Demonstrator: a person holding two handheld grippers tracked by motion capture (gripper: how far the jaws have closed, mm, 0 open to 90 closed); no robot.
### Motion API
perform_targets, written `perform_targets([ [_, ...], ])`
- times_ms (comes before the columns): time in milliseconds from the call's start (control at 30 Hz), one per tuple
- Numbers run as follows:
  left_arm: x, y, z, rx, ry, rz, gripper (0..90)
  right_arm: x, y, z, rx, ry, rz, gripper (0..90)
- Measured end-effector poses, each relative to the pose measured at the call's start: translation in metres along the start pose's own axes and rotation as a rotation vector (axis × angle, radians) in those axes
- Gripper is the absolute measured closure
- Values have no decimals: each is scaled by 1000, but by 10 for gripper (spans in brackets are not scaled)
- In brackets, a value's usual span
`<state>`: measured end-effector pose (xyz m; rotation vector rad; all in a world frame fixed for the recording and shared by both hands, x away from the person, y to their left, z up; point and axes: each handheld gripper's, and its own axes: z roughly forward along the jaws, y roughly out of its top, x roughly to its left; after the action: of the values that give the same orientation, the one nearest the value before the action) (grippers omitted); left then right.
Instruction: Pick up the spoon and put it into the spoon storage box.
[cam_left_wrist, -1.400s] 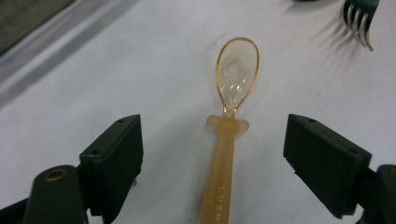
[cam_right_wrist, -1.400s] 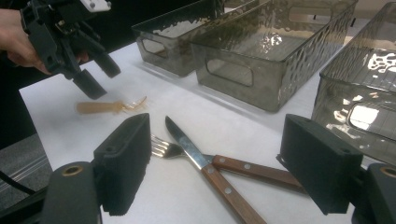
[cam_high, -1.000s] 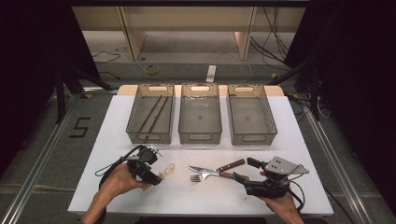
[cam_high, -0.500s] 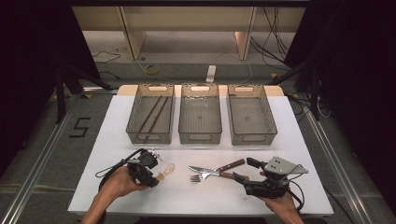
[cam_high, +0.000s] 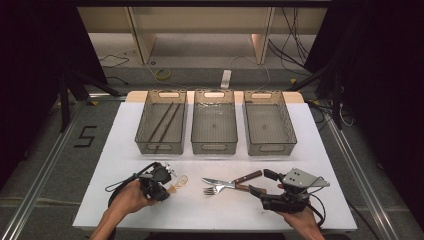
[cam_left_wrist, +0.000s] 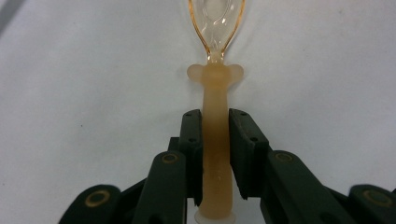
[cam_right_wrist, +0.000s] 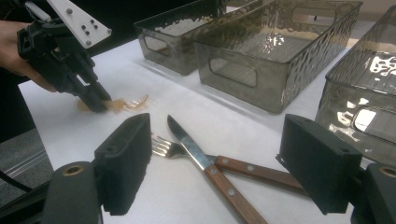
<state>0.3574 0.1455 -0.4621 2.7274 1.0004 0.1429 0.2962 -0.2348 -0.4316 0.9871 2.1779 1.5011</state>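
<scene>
A clear amber plastic spoon (cam_left_wrist: 215, 18) lies on the white table (cam_high: 125, 150), bowl pointing away. My left gripper (cam_left_wrist: 215, 116) has just been closing its jaws, and the pads now press both sides of the spoon's pale handle. From above, the left gripper (cam_high: 162, 182) sits low at the front left with the spoon (cam_high: 179, 182) poking out to its right. My right gripper (cam_right_wrist: 217, 126) stands open, nothing between its pads, just short of a wood-handled knife (cam_right_wrist: 196, 154) and fork (cam_right_wrist: 163, 145). In the high view the right gripper (cam_high: 261, 182) is at the front right.
Three clear bins stand in a row at the back: the left bin (cam_high: 145, 142) holds two dark chopsticks (cam_high: 165, 120), the middle bin (cam_high: 215, 147) and right bin (cam_high: 270, 147) look bare. Knife (cam_high: 235, 182) and fork (cam_high: 215, 191) lie crossed between the grippers.
My left gripper has settled a little over the spoon's handle and its jaws have drawn in on it. The right gripper, knife and fork have stayed put.
</scene>
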Motion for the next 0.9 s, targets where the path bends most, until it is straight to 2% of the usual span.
perform_targets([
  [233, 1, 0, -3, -41, -20, -23, 759, 0, 0, 0, 0, 2, -1, 259],
  [400, 3, 1, -7, -56, -20, -25, 759, 0, 0, 0, 0, 2, -1, 259],
  [533, 4, 1, -10, -85, -21, -43, 759, 0, 0, 0, 0, 2, -1, 259],
  [567, 4, 1, -12, -110, -24, -55, 759, 0, 0, 0, 0, 2, -1, 259],
  [600, 4, 1, -12, -110, -24, -55, 759, 0, 0, 0, 0, 2, -1, 259],
  [633, 5, 1, -14, -141, -32, -62, 760, 0, 0, 0, 0, 2, -1, 259],
  [667, 5, 1, -14, -141, -32, -62, 759, 0, 0, 0, 1, 2, -1, 259],
  [700, 6, 2, -17, -171, -36, -79, 759, 0, 0, 0, 1, 2, 0, 259],
  [800, 7, 2, -20, -190, -33, -84, 759, 0, 0, 0, 2, 1, -1, 259],
  [900, 8, 2, -23, -230, -35, -110, 759, 0, 0, 0, 2, 2, 0, 259],
])
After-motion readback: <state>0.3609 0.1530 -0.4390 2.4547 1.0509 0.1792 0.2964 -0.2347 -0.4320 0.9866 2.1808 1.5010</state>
